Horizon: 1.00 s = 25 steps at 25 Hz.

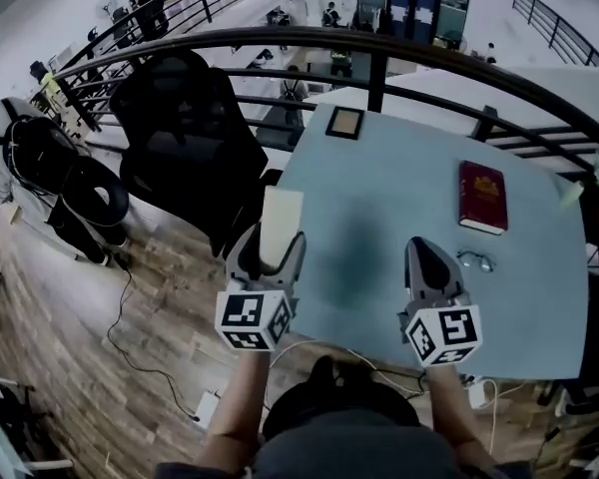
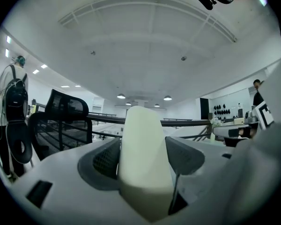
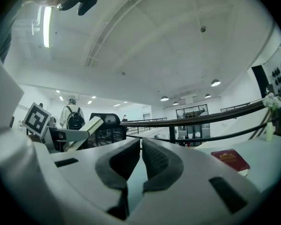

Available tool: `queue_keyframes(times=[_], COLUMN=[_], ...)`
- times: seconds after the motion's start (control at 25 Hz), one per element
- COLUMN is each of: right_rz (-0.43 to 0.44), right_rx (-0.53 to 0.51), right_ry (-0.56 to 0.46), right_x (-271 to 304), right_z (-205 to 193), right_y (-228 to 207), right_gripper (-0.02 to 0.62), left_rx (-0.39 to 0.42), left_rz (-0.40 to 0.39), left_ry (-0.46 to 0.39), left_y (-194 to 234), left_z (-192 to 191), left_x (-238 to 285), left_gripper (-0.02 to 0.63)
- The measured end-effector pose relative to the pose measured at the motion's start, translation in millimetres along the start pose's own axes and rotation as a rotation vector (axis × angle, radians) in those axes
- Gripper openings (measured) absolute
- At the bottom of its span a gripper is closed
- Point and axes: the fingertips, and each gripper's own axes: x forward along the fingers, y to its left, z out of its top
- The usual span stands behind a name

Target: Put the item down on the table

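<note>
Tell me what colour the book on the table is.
The book is dark red, seen best in the head view.

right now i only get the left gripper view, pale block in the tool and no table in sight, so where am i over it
Observer: The head view shows the left tool holding the pale block roughly over the table's left edge.
Operator: anything lying close to that spot
Observer: Nothing close. A red book and glasses lie towards the table's right side.
Operator: and the other tool
Observer: The right tool is shut with nothing between its jaws, over the near part of the table.
</note>
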Motion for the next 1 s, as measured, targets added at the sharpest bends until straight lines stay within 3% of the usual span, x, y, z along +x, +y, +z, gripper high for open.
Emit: queue_keyframes(times=[0.28, 0.56, 1.0], right_rz=[-0.150, -0.274, -0.351], right_rx=[0.001, 0.002, 0.009], right_ry=[0.022, 0.027, 0.035], right_x=[-22.7, -51.4, -69.5], right_z=[-7.7, -8.3, -13.1], right_y=[-14.0, -30.3, -48.5], right_gripper=[0.005, 0.005, 0.005], left_rx=[-0.008, -0.014, -0.010], left_rz=[-0.131, -0.201, -0.244], left_ry=[0.028, 0.041, 0.062], left_y=[-15.0, -28.3, -47.1], left_z=[-9.9, -14.0, -21.1], left_x=[23.6, 40.4, 63.5], left_gripper=[0.307, 0.307, 0.307])
